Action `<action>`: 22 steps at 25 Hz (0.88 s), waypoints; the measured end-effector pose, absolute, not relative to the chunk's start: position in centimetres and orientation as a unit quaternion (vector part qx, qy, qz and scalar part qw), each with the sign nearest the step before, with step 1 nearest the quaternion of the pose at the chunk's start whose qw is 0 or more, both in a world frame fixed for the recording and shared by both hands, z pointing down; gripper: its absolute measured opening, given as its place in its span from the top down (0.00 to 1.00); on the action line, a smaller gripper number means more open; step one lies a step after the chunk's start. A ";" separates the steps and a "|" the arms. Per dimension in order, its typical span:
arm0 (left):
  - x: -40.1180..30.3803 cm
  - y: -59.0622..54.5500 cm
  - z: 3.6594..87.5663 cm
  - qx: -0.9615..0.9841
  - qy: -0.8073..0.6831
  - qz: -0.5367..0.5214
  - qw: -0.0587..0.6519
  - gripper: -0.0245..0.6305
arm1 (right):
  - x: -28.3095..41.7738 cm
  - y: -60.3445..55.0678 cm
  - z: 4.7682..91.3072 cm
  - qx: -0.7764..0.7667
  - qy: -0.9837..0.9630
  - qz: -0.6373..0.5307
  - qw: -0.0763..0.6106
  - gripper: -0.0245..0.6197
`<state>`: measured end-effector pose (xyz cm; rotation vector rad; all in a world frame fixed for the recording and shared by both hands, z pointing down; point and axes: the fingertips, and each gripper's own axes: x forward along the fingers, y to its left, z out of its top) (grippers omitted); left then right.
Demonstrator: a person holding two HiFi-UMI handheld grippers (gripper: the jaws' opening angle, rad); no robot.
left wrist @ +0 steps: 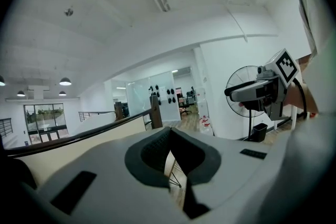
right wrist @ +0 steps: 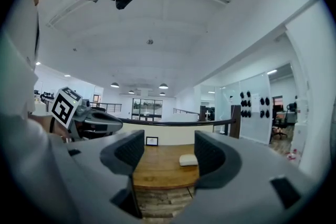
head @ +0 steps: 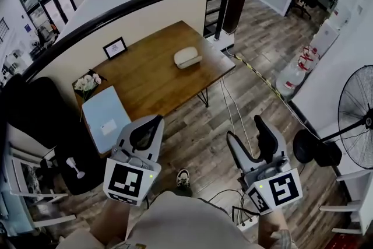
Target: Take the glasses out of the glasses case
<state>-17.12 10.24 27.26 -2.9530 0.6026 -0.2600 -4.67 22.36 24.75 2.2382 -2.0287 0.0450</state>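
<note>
Glasses case [head: 187,58] lies on table [head: 152,83]. Left gripper [head: 155,121] pinched empty, right gripper [head: 245,128] spread empty, both well short of table: likely pre-approach.

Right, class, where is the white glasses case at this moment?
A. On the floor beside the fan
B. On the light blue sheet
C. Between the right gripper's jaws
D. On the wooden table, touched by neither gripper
D: the glasses case lies on the wooden table, well apart from the right gripper, whose open jaws hold nothing, and from the left gripper.
</note>
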 end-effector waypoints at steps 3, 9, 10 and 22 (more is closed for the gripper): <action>-17.2 7.4 28.0 -0.975 0.202 -0.084 0.045 0.96 | -4.9 19.1 25.1 0.735 -0.675 0.015 0.064 0.51; -17.1 3.1 29.4 -0.974 0.204 -0.092 0.039 0.96 | -5.1 14.2 26.3 0.729 -0.680 0.030 0.077 0.51; -17.1 2.5 29.4 -0.974 0.205 -0.092 0.038 0.96 | -5.1 13.6 26.4 0.727 -0.681 0.032 0.080 0.51; -12.7 -2.7 30.6 -0.973 0.212 -0.084 0.039 0.96 | -0.6 7.5 27.9 0.716 -0.691 0.023 0.094 0.51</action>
